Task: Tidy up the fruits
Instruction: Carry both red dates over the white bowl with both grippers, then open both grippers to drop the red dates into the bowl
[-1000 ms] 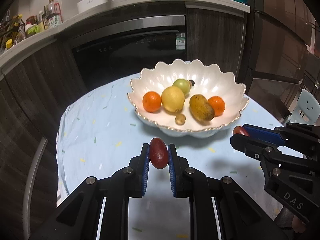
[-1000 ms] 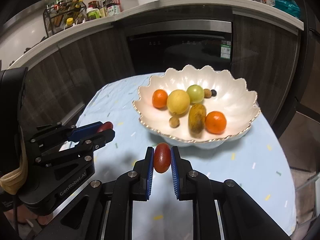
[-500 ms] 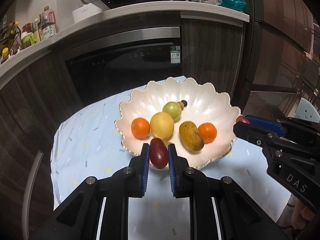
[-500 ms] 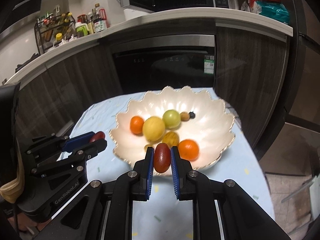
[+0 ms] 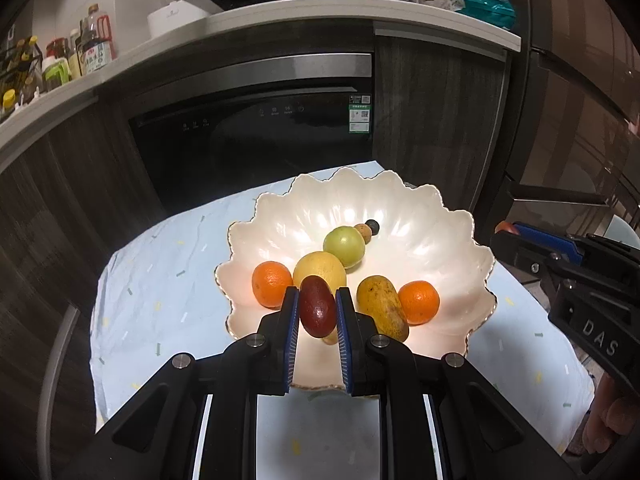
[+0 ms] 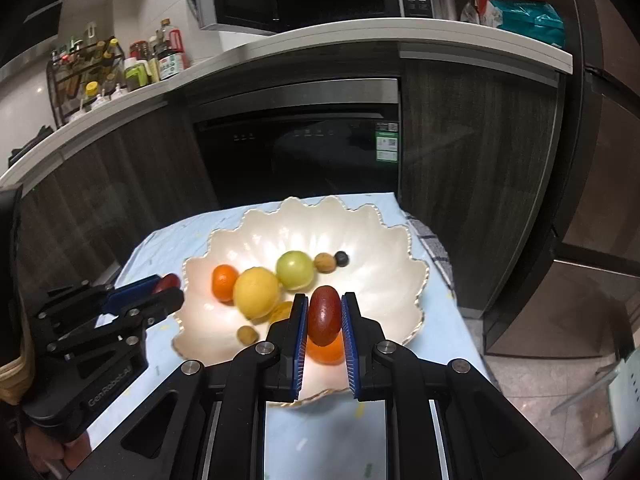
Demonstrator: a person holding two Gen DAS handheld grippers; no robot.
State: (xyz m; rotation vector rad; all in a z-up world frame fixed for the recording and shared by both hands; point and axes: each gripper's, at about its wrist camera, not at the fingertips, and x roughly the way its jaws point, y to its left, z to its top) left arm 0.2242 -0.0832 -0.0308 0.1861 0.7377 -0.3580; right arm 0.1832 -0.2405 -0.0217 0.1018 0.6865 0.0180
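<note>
In the left wrist view the left gripper [image 5: 317,312] covers a small brown fruit at the near rim of the scalloped white bowl [image 5: 420,208], and in the right wrist view the right gripper [image 6: 324,316] hides most of one orange [image 6: 325,350]. The bowl holds two oranges, a yellow lemon [image 5: 320,270], a green round fruit [image 5: 344,246], a brownish mango [image 5: 380,306] and small nuts or berries at 12 o'clock, too small to name. Each claw is clamped on a dark red oval fruit: the left one [image 5: 317,311], the right one [image 6: 324,315]. A second ago both fruits hung over the blue tablecloth [image 5: 160,300] short of the bowl; now both sit above its near side at 6 o'clock.
</note>
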